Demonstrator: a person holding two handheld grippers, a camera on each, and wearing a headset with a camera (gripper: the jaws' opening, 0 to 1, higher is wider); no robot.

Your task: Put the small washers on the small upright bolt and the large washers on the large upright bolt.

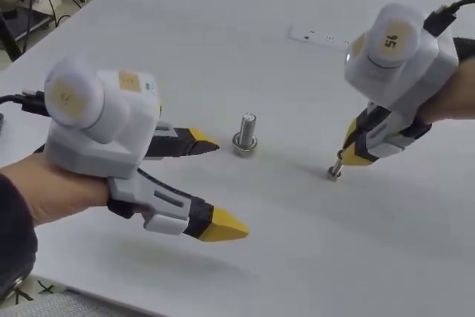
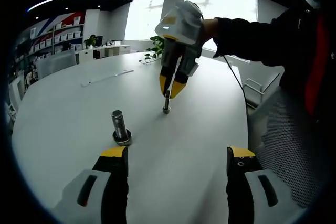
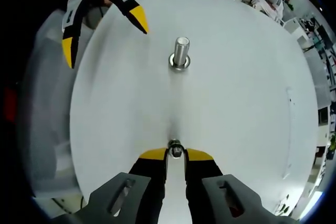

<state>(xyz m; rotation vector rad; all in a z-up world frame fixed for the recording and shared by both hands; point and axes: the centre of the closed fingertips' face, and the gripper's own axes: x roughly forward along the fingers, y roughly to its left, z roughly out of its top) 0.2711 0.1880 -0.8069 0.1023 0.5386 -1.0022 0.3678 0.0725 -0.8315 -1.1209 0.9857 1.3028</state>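
The small bolt [image 1: 335, 171] is standing upright on the desk [image 1: 297, 265], its long axis running vertical and its threaded end pointing up; it is sitting to the right of the large bolt [image 1: 246, 131] and well apart from it. The right gripper [image 1: 346, 157] is coming down on it from above with its jaws drawn nearly together, closing on the bolt's top. Whether a small washer is pinched there is too small to tell.

To do this step well, the gripper should probably be staying in line with the bolt's vertical axis, so that any washer is dropping flat over the thread instead of catching on it, and so that no sideways push is tipping the slim bolt over.

The large bolt is also standing upright and pointing up, with what looks like washers [image 1: 245, 145] stacked at its base. The left gripper [image 1: 221, 185] is hovering just beside it, jaws spread wide and holding nothing.
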